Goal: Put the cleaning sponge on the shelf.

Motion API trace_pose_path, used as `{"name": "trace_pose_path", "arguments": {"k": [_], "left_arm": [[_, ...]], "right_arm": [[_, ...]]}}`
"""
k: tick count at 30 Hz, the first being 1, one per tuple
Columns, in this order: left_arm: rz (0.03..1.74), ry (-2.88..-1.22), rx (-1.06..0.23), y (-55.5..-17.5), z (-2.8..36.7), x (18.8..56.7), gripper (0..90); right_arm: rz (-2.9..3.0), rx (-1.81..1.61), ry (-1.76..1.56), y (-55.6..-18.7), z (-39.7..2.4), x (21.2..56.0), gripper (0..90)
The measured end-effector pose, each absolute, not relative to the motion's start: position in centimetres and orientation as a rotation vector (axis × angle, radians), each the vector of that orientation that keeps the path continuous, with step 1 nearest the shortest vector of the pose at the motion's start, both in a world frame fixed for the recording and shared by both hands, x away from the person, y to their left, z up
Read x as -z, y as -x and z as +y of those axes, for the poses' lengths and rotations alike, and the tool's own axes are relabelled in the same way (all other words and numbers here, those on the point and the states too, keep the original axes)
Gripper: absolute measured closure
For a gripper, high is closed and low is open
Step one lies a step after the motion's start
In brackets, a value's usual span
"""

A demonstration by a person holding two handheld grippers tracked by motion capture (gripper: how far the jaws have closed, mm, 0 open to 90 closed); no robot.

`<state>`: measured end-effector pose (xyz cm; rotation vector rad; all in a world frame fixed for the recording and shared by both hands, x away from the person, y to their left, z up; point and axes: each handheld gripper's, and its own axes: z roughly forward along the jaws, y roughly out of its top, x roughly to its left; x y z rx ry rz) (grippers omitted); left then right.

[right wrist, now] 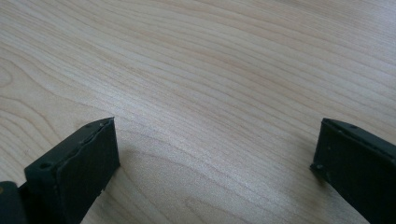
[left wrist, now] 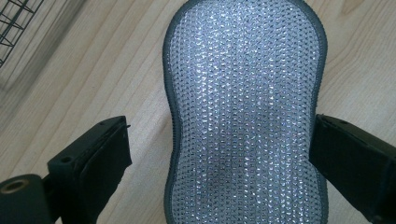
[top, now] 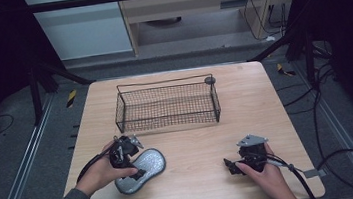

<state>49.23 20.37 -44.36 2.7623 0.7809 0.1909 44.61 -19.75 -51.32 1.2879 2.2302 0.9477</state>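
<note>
A silver glittery scrubbing pad (top: 142, 169) with a grey rim lies flat on the wooden table (top: 194, 142) at the front left. My left gripper (top: 130, 161) hangs over it, open, its jaws either side of the pad (left wrist: 245, 116). The right-hand jaw sits at the pad's edge; the left-hand one stands a little clear. My right gripper (top: 235, 166) is at the front right, open over bare wood (right wrist: 215, 93), with nothing between its jaws.
A black wire basket (top: 167, 105) stands empty at the table's middle back. A corner of the basket (left wrist: 16, 23) is in the left gripper view. A cable trails off the right gripper toward the floor. Dark frame posts flank the table.
</note>
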Motion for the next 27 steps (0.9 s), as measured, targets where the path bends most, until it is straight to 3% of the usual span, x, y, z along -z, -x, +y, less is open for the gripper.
{"name": "trace_pose_path", "arguments": {"k": [27], "left_arm": [[0.776,-2.786,-0.137,-49.2,19.3,46.3,4.4]], "right_arm": [[2.231,-0.948,-1.286,-44.6,-19.8,51.3,0.4]]}}
